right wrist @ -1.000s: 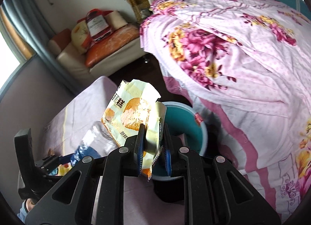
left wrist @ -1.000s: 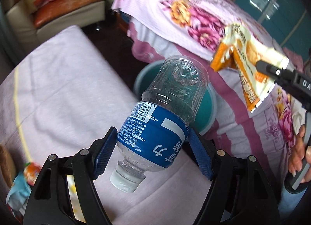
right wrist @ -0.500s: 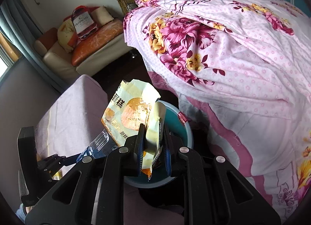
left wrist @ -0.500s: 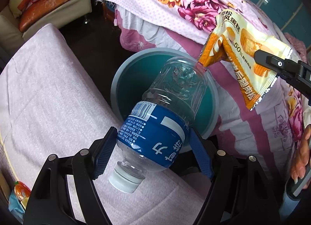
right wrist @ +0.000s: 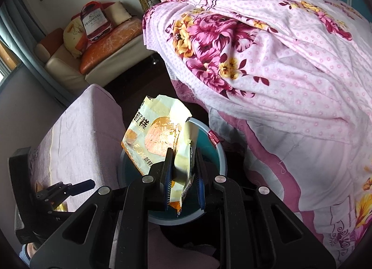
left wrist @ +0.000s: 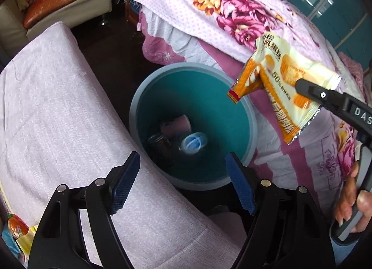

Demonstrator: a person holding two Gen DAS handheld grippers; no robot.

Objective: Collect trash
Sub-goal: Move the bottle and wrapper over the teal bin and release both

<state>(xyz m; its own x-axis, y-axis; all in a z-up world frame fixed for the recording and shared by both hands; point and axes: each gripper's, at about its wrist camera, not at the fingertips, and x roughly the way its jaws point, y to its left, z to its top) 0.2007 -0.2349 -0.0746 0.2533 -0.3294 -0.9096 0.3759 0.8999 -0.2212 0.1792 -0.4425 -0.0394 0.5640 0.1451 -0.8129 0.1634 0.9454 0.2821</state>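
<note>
Left wrist view, left to right. At the lower left edge, a small heap of colourful snack packets (left wrist: 16, 234) lies on a pale pink textured cloth-covered surface (left wrist: 58, 111). The left gripper (left wrist: 182, 181) hangs over the near rim of a round teal plastic bin with a grey rim (left wrist: 232, 106); its blue-padded fingers (left wrist: 126, 183) stand wide apart and hold nothing. The bin sits on the dark floor between the pink surface and a bed draped in a pink floral bedspread (left wrist: 220, 6). Inside the bin lie a clear plastic bottle with a blue label (left wrist: 193, 144), a pink cup (left wrist: 177, 123) and a dark can (left wrist: 160, 143), close together at the bottom. To the right, a yellow-and-orange crinkled snack wrapper (left wrist: 283, 80) is held over the far right rim of the bin, pinched at one end by the right gripper (left wrist: 309, 86). The person's right hand (left wrist: 351, 204) grips the handle at the right edge.

Right wrist view, left to right. The left gripper (right wrist: 76, 186) shows at lower left beside the pink surface (right wrist: 76, 129). A cream sofa with an orange cushion (right wrist: 104, 50) stands in the background. The right gripper (right wrist: 183, 178) has its fingers narrow, clamped on the wrapper (right wrist: 158, 134), which stands above the bin (right wrist: 219, 150). The floral bedspread (right wrist: 279, 59) fills the right.
</note>
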